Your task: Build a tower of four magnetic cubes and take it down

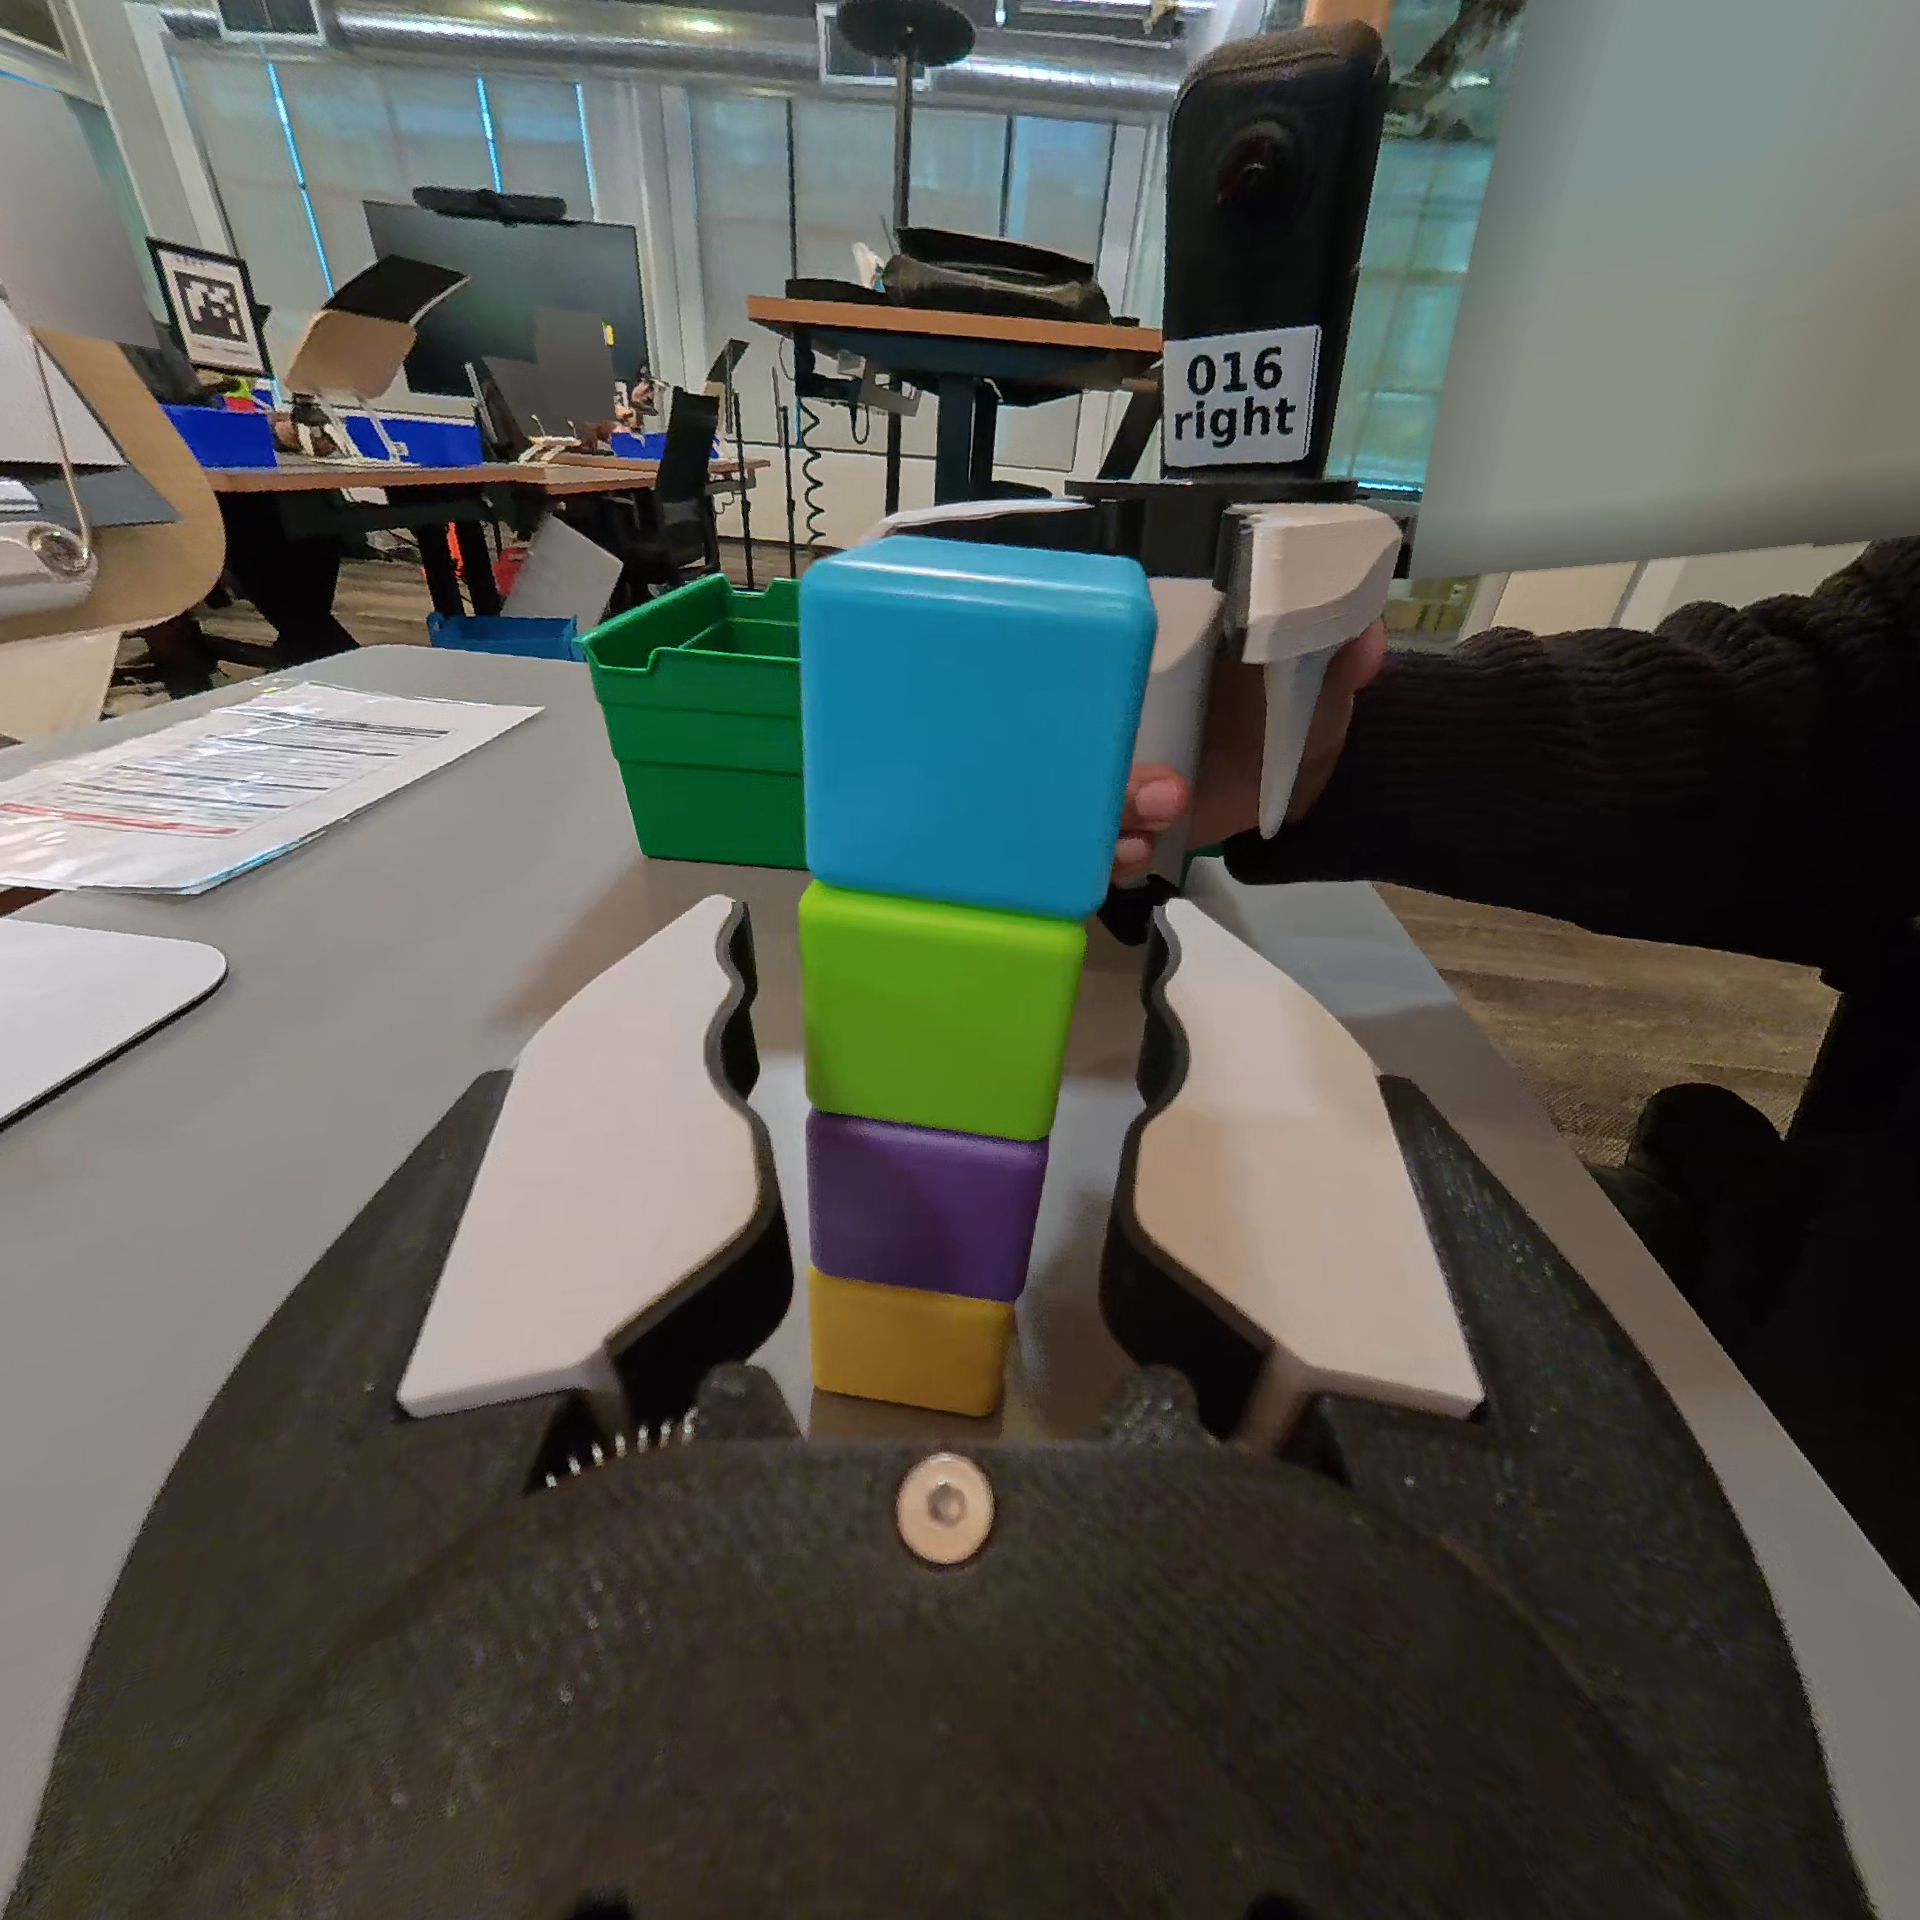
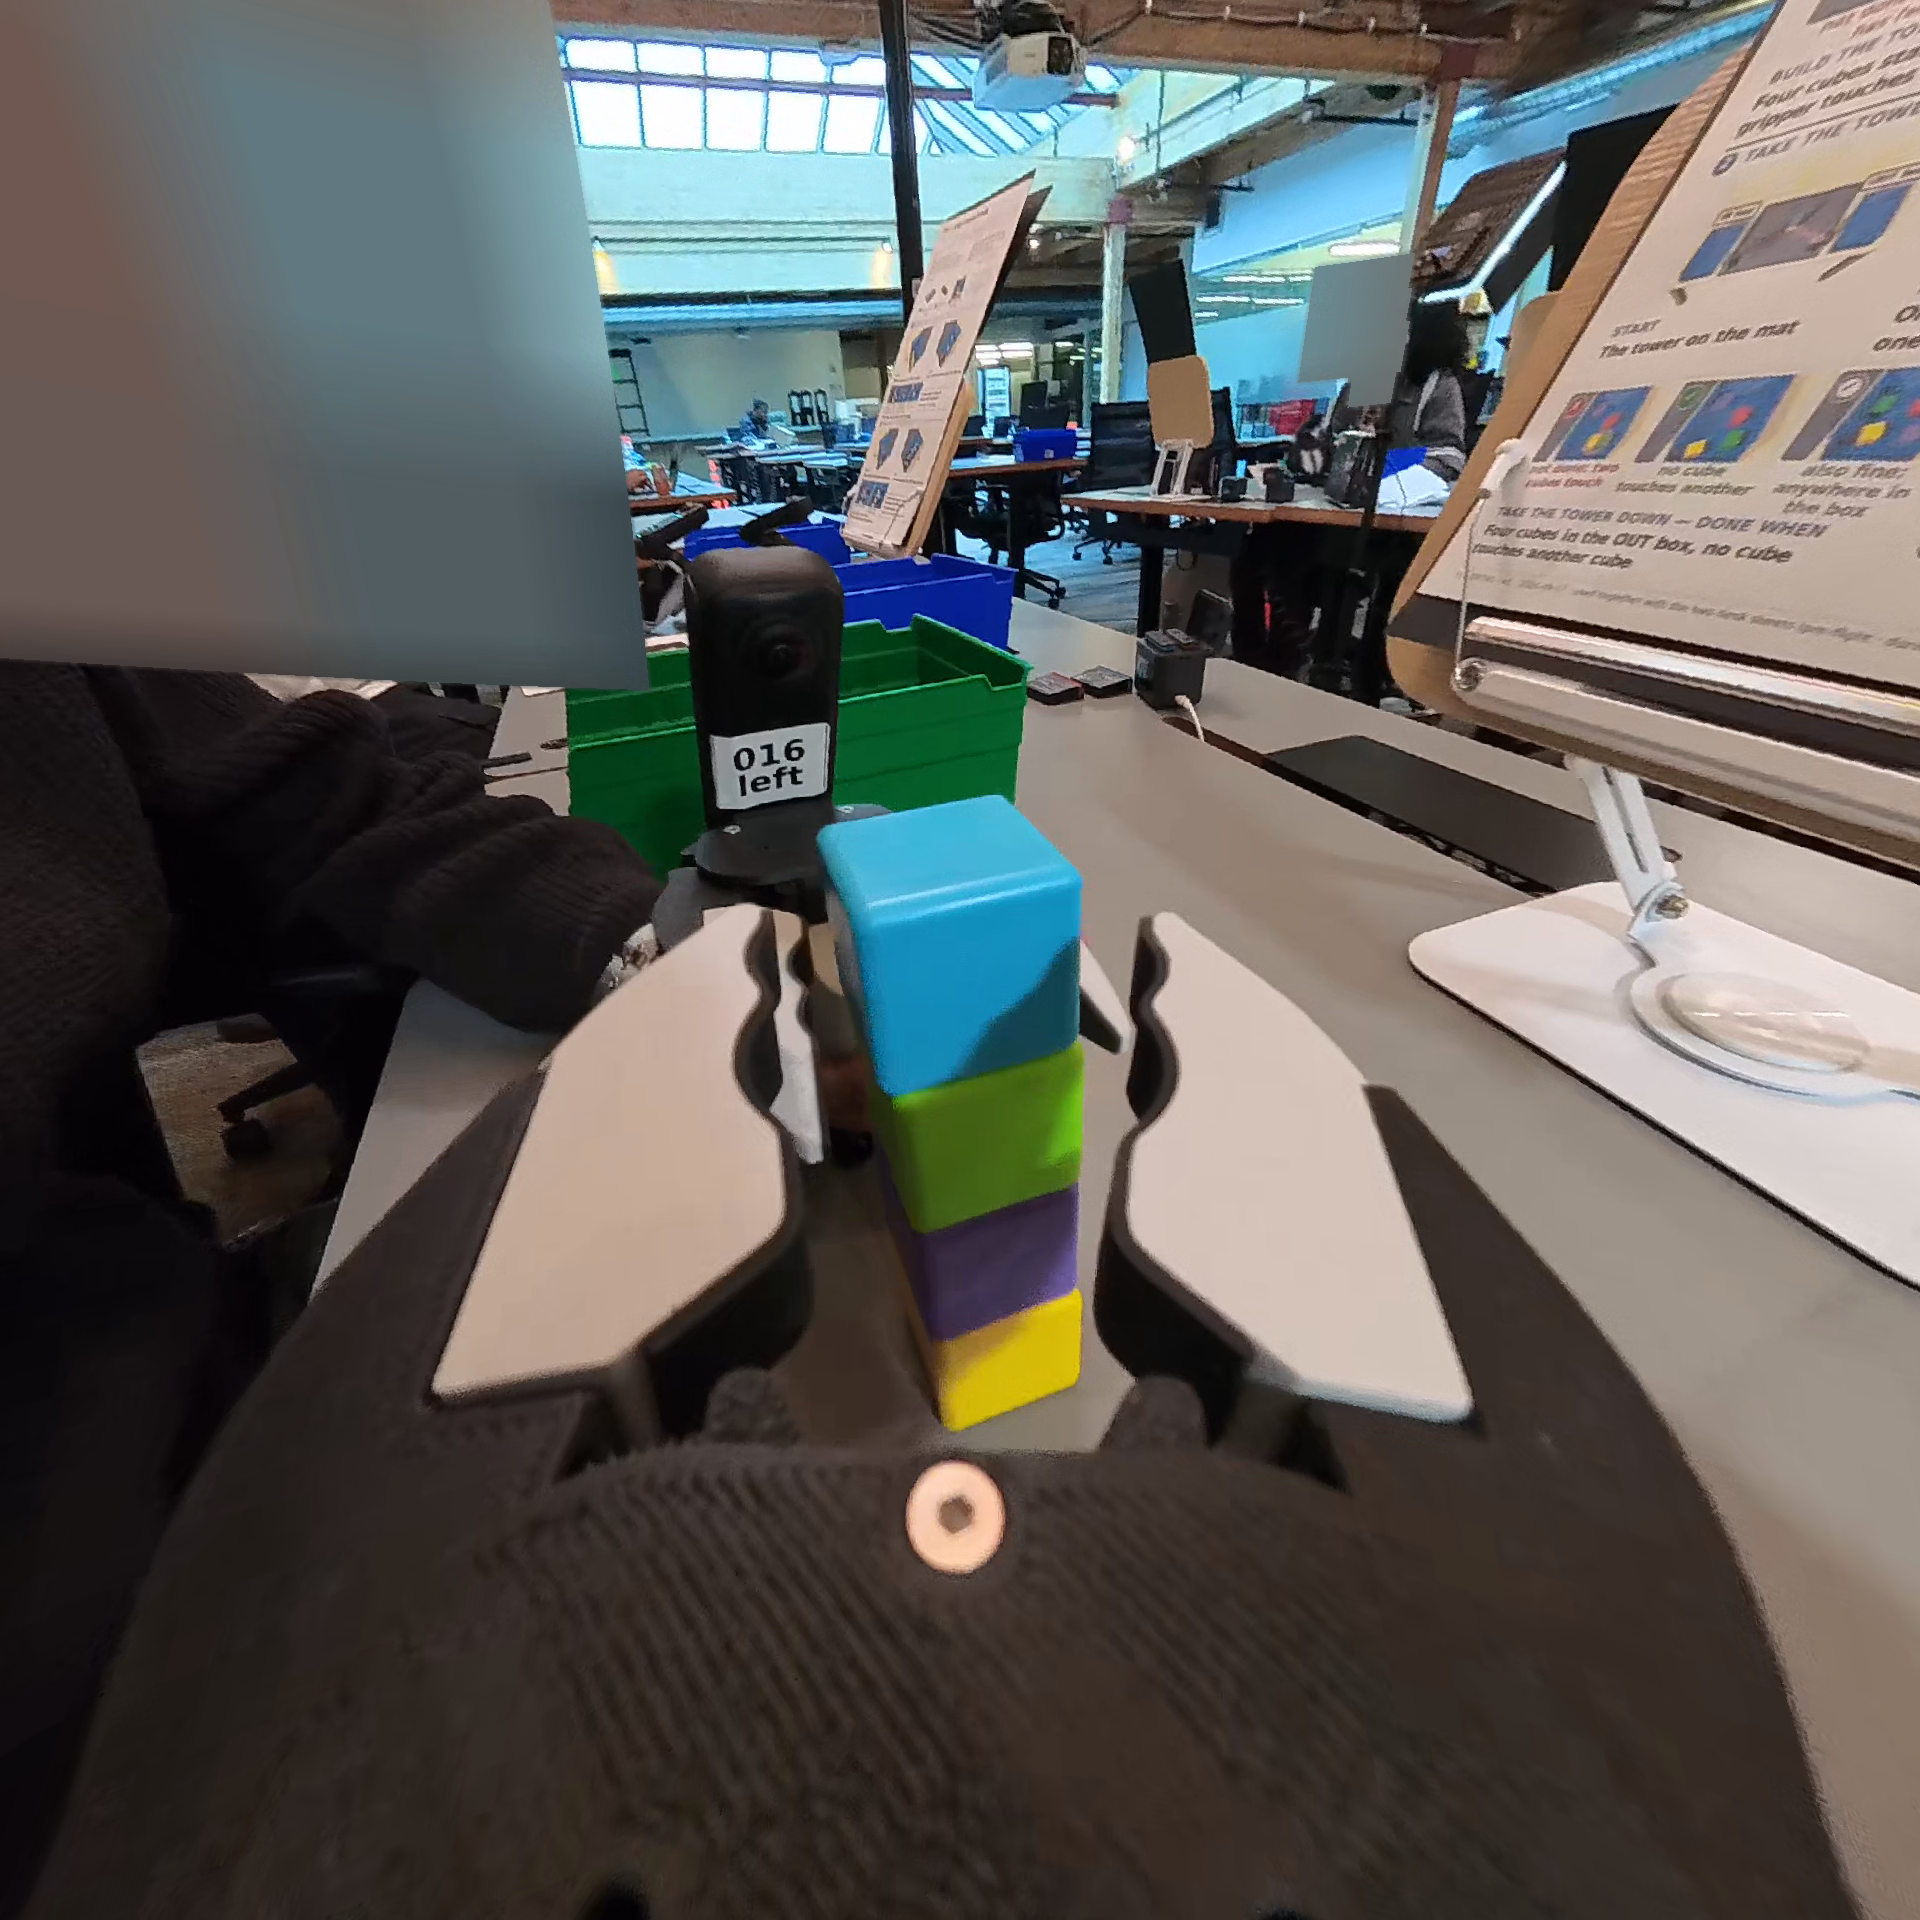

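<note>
A tower of four cubes stands on the grey table [image 1: 312, 1143]: blue cube [image 1: 971, 727] on top, then green cube [image 1: 940, 1008], purple cube [image 1: 925, 1205], and yellow cube [image 1: 909, 1345] at the bottom. My left gripper [image 1: 951, 920] is open and straddles the tower, with a gap on each side. My right gripper [image 2: 956, 930] is open and straddles the same tower from the opposite side, around the blue cube [image 2: 956, 935] and green cube [image 2: 987, 1132]. The purple cube [image 2: 997, 1257] and yellow cube [image 2: 1013, 1361] sit deeper between its fingers. Neither gripper touches a cube.
A green bin [image 1: 696, 748] stands behind the tower and also shows in the right wrist view [image 2: 935, 707], with blue bins [image 2: 925, 592] beyond. A laminated sheet [image 1: 239, 769] lies at the left. An instruction board on a white-based stand [image 2: 1558, 966] is at the right. A dark sleeve [image 1: 1610, 748] holds the right gripper's handle.
</note>
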The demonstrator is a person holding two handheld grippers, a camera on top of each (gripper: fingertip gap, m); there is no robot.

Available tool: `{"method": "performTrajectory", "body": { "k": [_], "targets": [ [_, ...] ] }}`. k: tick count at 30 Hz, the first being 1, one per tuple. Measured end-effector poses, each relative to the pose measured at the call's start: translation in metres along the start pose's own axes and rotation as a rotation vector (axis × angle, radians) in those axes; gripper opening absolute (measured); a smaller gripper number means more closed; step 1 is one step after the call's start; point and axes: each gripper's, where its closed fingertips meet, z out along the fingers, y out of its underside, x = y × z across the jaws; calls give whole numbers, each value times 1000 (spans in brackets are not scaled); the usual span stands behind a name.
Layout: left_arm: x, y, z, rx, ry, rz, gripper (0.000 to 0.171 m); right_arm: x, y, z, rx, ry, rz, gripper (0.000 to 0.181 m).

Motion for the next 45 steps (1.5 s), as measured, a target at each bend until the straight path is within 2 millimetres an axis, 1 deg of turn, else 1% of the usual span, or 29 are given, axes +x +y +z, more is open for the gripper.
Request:
{"method": "performTrajectory", "body": {
  "k": [5,6,9,12,17,22,26,29,33,36,38,40,42,43,44,45],
  "targets": [
    [0,0,-1,-4,6,-10,69,0,5,6,-1,-37,2,65],
    [1,1,-1,-7,11,-9,67,0,6,7,-4,-40,1,65],
    [1,2,0,-16,18,-10,50,-1,7,11,1,-58,-5,61],
    [2,4,1,-33,40,-27,50,-1,7,15,12,-66,-18,51],
    [3,4,1,-38,49,-33,51,-1,7,15,16,-69,-26,51],
    [2,5,0,-42,45,-30,50,2,6,15,15,-25,-60,50],
    [-3,5,-1,-42,17,-25,49,13,0,13,7,92,-163,49],
    [2,6,0,-55,43,-5,49,16,-21,5,73,121,-136,49],
    [2,6,0,-56,30,11,49,22,-48,-11,118,180,-124,49],
    [3,6,0,-55,36,6,49,35,-68,-30,63,279,-166,49],
    [3,6,0,-53,35,7,49,53,-79,-51,-16,387,-214,50],
    [3,6,0,-50,39,0,49,78,-84,-80,-127,524,-271,49],
    [2,6,-1,-52,43,-17,50,109,-81,-115,-254,665,-293,49],
    [1,6,-1,-54,44,-30,51,125,-73,-132,-330,725,-286,49],
    [0,6,-1,-56,44,-46,54,142,-63,-148,-414,774,-268,49],
    [-1,7,-1,-56,42,-63,57,158,-46,-162,-517,797,-236,49]
  ]
}}
